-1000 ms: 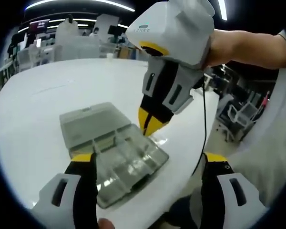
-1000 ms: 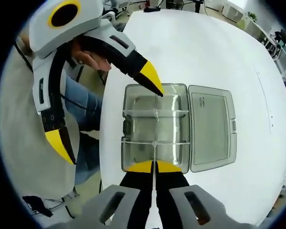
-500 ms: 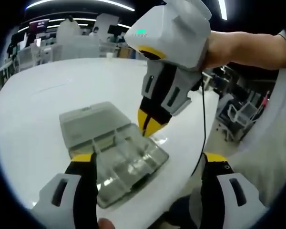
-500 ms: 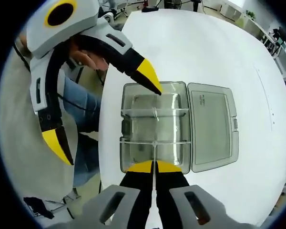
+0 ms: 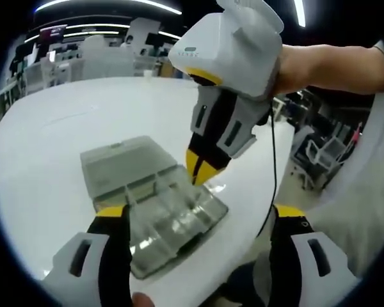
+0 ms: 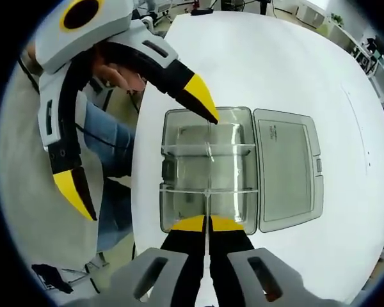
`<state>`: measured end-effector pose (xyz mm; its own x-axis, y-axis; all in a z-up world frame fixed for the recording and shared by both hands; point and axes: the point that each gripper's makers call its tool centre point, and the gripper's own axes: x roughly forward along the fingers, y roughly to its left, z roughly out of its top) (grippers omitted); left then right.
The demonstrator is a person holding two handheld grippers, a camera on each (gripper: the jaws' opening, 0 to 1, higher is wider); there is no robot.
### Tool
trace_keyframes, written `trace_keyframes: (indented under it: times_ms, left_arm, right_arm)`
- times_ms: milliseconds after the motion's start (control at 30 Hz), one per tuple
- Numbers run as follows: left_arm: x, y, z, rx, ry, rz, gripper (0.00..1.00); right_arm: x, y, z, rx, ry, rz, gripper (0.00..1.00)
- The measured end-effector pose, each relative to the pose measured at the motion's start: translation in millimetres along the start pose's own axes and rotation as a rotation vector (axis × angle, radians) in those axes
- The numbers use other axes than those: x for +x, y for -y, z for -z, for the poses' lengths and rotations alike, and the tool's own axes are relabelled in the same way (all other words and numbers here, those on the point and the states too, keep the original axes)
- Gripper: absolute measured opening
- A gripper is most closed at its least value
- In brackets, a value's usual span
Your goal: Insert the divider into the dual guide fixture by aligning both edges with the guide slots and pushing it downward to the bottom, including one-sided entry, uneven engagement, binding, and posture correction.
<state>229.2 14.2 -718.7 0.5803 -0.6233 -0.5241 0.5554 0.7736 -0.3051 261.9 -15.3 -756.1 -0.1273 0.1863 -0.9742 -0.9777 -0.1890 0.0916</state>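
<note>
A clear plastic compartment box (image 6: 208, 167) lies on the white table (image 6: 275, 64), its lid (image 6: 288, 169) swung open flat beside it. Clear cross walls split the box (image 5: 169, 211) into several cells. My right gripper (image 6: 207, 222) is shut on a thin clear divider (image 6: 207, 204), which stands on edge along the box's middle line. From the upper right, the right gripper (image 5: 200, 175) points down into the box. My left gripper (image 5: 198, 214) is open and holds nothing. One jaw of the left gripper (image 6: 147, 166) touches the box's rim; the other hangs off the table.
The box sits close to the table's edge (image 6: 136, 192), where a person's legs in jeans (image 6: 112, 153) stand. A hand and forearm (image 5: 333, 64) hold the right gripper. Office chairs (image 5: 320, 153) and shelves lie beyond the table.
Almost nothing: the right gripper has shifted a touch over the box, still shut on the divider. The left gripper's jaw stays on the box's rim.
</note>
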Motion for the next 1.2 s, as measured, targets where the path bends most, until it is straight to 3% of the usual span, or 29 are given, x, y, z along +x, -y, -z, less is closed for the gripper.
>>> trace_keyframes:
  times_ms: [1200]
  left_arm:
    - [-0.3,-4.8,0.8,-0.007,-0.009,-0.001,0.87]
  right_arm:
    - [11.4,0.1,2.0,-0.015,0.001,-0.016,0.0]
